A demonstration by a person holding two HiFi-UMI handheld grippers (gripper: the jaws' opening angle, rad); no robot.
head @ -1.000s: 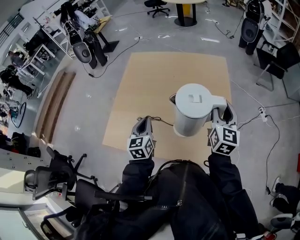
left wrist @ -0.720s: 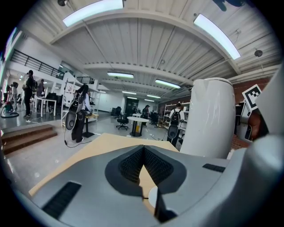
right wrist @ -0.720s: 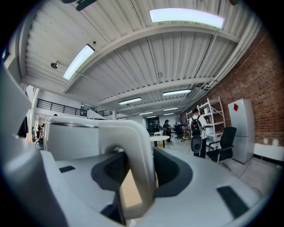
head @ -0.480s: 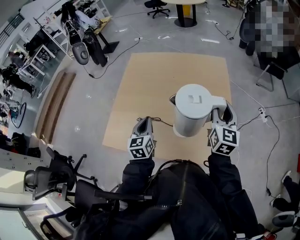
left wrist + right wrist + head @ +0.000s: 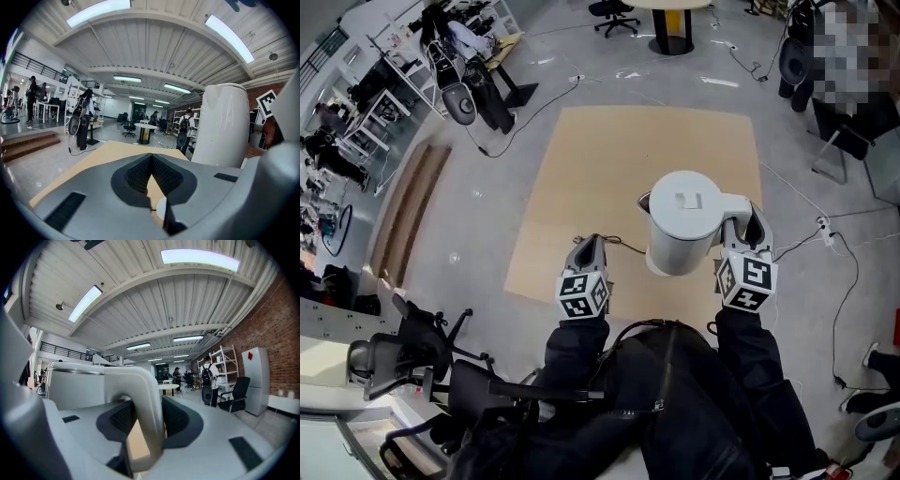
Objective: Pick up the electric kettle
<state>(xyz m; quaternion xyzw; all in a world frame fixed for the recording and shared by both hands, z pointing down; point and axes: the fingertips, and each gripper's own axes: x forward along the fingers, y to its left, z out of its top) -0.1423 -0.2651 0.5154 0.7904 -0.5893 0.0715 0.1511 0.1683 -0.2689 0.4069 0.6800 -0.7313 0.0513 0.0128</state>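
A white electric kettle [image 5: 684, 220] hangs in the air above a pale wooden board [image 5: 609, 169] on the floor. My right gripper [image 5: 741, 225] is shut on the kettle's handle [image 5: 733, 208]; in the right gripper view the handle [image 5: 146, 413] stands upright between the dark pads, with the kettle body [image 5: 75, 387] to the left. My left gripper [image 5: 587, 248] is shut and holds nothing. It stays left of the kettle and apart from it. In the left gripper view the kettle [image 5: 220, 126] rises at the right.
A round base [image 5: 645, 199] with a thin cord [image 5: 619, 242] lies on the board, mostly hidden behind the kettle. Cables [image 5: 825, 234] run over the grey floor at the right. An office chair [image 5: 412, 347] stands at the lower left, with stands and speakers [image 5: 469, 103] at the far left.
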